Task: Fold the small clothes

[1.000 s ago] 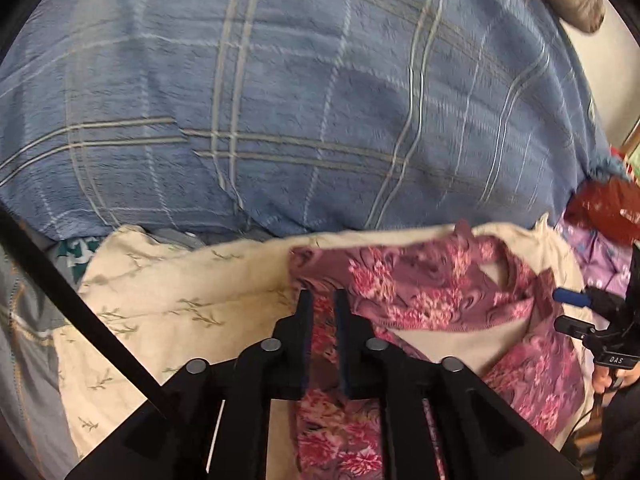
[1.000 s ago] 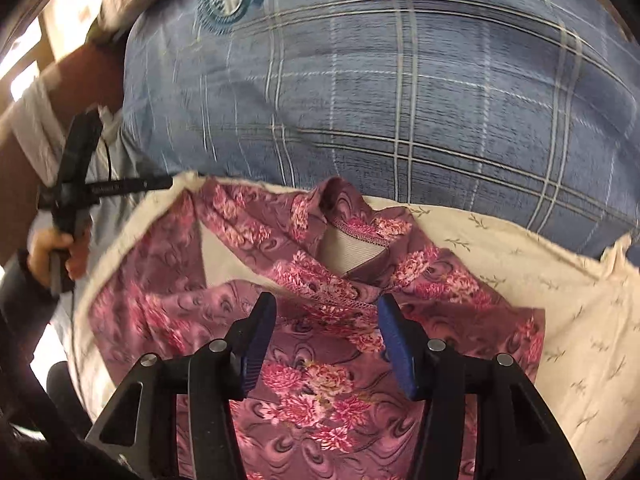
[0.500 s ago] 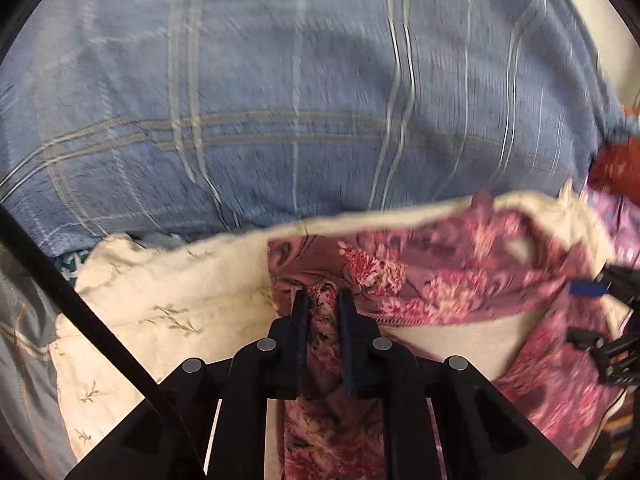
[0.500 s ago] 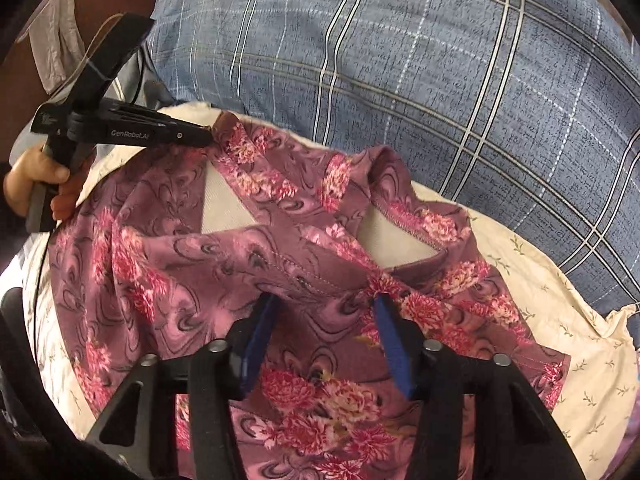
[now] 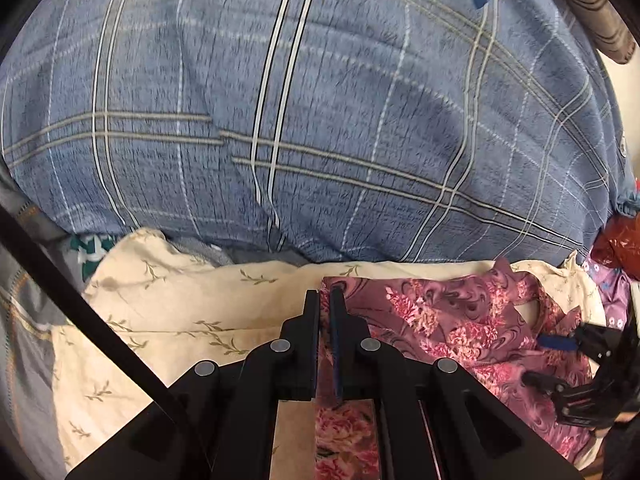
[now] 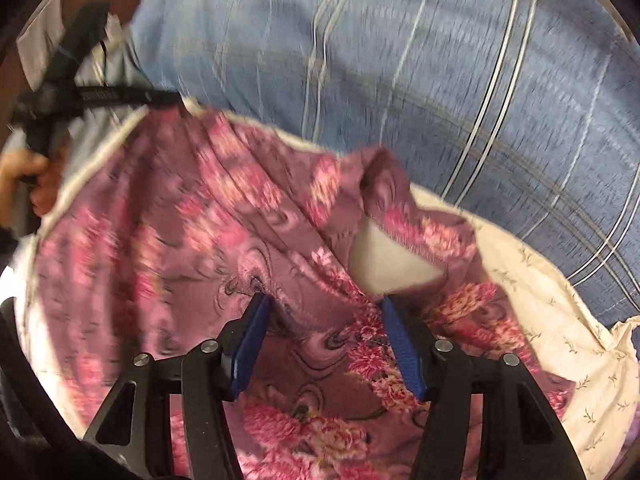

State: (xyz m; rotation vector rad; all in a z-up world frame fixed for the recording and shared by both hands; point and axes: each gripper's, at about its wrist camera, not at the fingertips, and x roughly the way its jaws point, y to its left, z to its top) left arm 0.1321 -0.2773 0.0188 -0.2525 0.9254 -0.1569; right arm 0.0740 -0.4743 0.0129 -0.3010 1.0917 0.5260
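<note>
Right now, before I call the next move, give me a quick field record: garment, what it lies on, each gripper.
garment: pink floral garment, spread out, not yet folded
surface: cream leaf-print cloth, in front of a blue plaid bedcover
left gripper: shut on the garment's corner edge
right gripper: jaws apart over the garment, near its neck opening, nothing pinched
view quality: right wrist view blurred

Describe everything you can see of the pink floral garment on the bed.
The pink floral garment is thin, soft cloth, mauve with pink flower clusters and dark swirls. It lies spread and rumpled on a cream leaf-print sheet, before a blue plaid cover. A stitched opening shows the sheet through it. The left gripper is shut on its corner; the right gripper stands open over its middle.
</note>
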